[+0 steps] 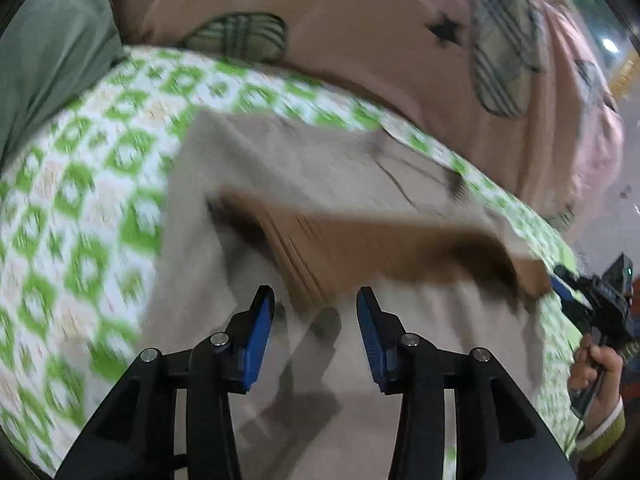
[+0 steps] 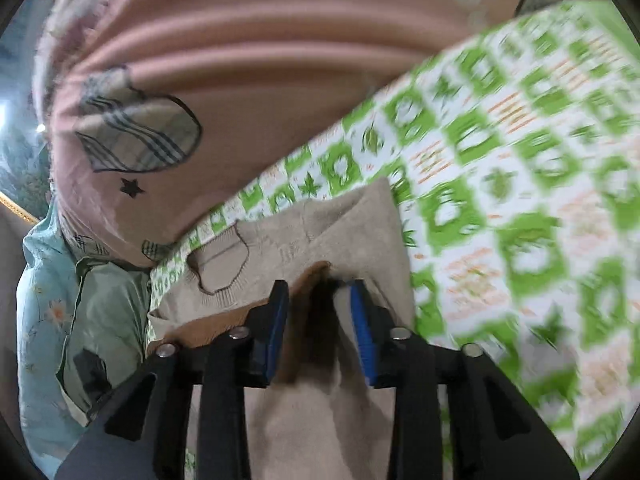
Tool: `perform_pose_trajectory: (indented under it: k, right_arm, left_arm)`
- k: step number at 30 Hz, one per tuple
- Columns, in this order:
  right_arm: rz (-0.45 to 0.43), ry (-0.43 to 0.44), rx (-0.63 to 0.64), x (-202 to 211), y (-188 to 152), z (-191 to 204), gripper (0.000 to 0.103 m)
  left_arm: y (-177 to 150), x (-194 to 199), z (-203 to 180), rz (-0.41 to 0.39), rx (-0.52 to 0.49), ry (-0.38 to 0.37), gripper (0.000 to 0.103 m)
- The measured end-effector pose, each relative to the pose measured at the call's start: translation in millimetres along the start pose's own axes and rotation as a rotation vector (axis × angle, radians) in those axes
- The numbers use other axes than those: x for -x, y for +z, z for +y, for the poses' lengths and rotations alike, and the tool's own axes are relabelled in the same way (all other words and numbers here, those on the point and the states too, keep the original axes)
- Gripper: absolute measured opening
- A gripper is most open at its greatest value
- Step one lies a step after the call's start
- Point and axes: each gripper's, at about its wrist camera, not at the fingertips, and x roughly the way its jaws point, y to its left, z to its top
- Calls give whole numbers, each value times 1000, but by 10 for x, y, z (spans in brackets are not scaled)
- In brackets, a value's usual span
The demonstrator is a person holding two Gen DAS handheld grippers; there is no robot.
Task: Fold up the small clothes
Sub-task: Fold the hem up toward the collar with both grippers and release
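Note:
A small beige knit sweater (image 1: 320,168) with a brown band (image 1: 384,248) lies on a green-and-white patterned bedsheet (image 1: 80,208). My left gripper (image 1: 315,304) is open and empty, hovering just above the sweater near the brown band. In the left wrist view my right gripper (image 1: 576,284) sits at the sweater's right edge, held by a hand. In the right wrist view the sweater (image 2: 304,232) shows its neckline, and my right gripper (image 2: 320,300) stands open with a brown fold (image 2: 320,320) of it between the jaws, not clamped.
A pink blanket (image 1: 360,40) with plaid patches is bunched at the far side of the bed; it also shows in the right wrist view (image 2: 240,60). A grey-green pillow (image 1: 52,60) lies far left. A light green floral cloth (image 2: 80,320) lies beside the bed.

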Motion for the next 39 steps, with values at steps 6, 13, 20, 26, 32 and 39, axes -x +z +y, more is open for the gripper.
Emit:
perform_pose_trajectory:
  k: [6, 13, 20, 26, 32, 39]
  right_arm:
    - [285, 100, 337, -415, -674, 718, 34]
    - [337, -36, 430, -1057, -415, 684, 30]
    - [114, -92, 169, -749, 324, 136, 16]
    - [61, -94, 87, -389, 180, 82, 21]
    - [118, -50, 90, -81, -337, 238, 27]
    - [167, -38, 121, 118, -973, 471, 40]
  left_arm:
    - [-452, -221, -463, 93, -119, -76, 43]
    - [22, -416, -283, 38, -153, 72, 32]
    - [624, -405, 502, -29, 37, 124, 15]
    - [440, -118, 596, -54, 81, 131, 22]
    - [-263, 443, 373, -70, 129, 57, 39]
    - [-1082, 722, 175, 4, 195, -23, 49]
